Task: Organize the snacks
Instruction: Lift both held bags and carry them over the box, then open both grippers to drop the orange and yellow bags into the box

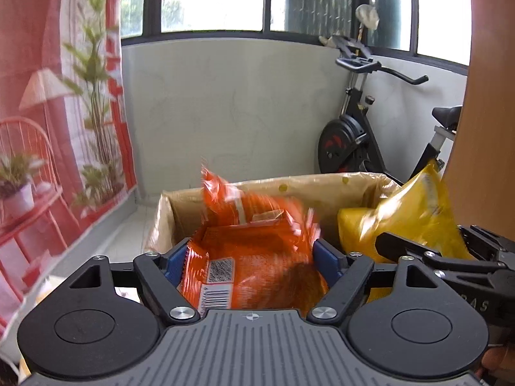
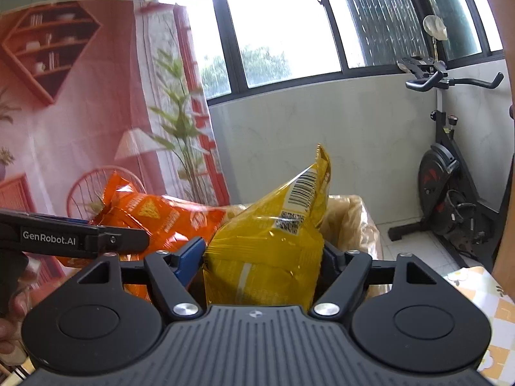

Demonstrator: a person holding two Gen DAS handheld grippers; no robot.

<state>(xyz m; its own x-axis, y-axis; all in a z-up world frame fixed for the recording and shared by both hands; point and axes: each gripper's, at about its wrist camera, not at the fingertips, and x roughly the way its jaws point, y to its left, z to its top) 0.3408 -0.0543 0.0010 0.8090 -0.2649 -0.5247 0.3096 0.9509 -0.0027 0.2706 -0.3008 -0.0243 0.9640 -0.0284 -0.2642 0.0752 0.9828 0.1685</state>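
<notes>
An orange snack bag (image 1: 257, 257) sits between the blue pads of my left gripper (image 1: 250, 259), which touch both its sides; its top is blurred above an open cardboard box (image 1: 289, 182). My right gripper (image 2: 262, 257) grips a yellow snack bag (image 2: 273, 241) that stands upright with its barcode facing me, over the same box (image 2: 357, 215). In the left wrist view the yellow bag (image 1: 415, 212) and the right gripper's fingers (image 1: 418, 251) are on the right. The right wrist view shows the orange bag (image 2: 161, 218) and the left gripper's finger (image 2: 96, 239) on the left.
A printed pink backdrop (image 1: 64, 112) hangs on the left. An exercise bike (image 1: 351, 135) stands by the white wall under the windows, right of the box. A patterned tablecloth (image 2: 482, 292) shows at the lower right. A hand (image 2: 13, 289) holds the left gripper.
</notes>
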